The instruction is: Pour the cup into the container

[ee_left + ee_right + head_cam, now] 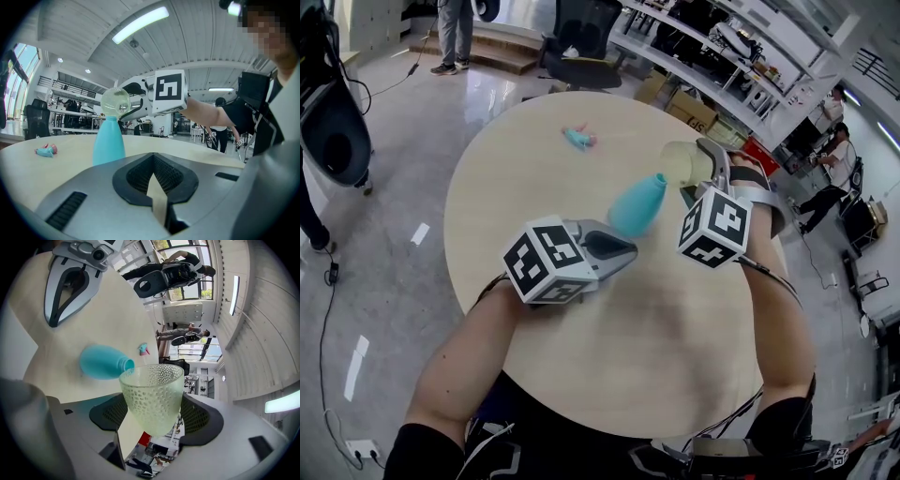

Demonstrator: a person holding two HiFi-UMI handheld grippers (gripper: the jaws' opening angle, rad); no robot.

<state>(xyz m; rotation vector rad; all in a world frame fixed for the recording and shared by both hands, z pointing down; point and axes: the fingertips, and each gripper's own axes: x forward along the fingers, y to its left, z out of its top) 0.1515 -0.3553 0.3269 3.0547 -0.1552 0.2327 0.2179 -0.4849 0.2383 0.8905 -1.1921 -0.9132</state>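
Round table (609,366) fills the head view. Centre-left, the left gripper (623,249) has its jaws pressed together, empty. Upper right, the right gripper (153,414) pinches the cup (684,162), tipped at the mouth of the upright centre bottle (637,206).

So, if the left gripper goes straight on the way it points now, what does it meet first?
Probably the turquoise bottle, standing slightly left of its line; depth is unclear, so it might just pass beside it.
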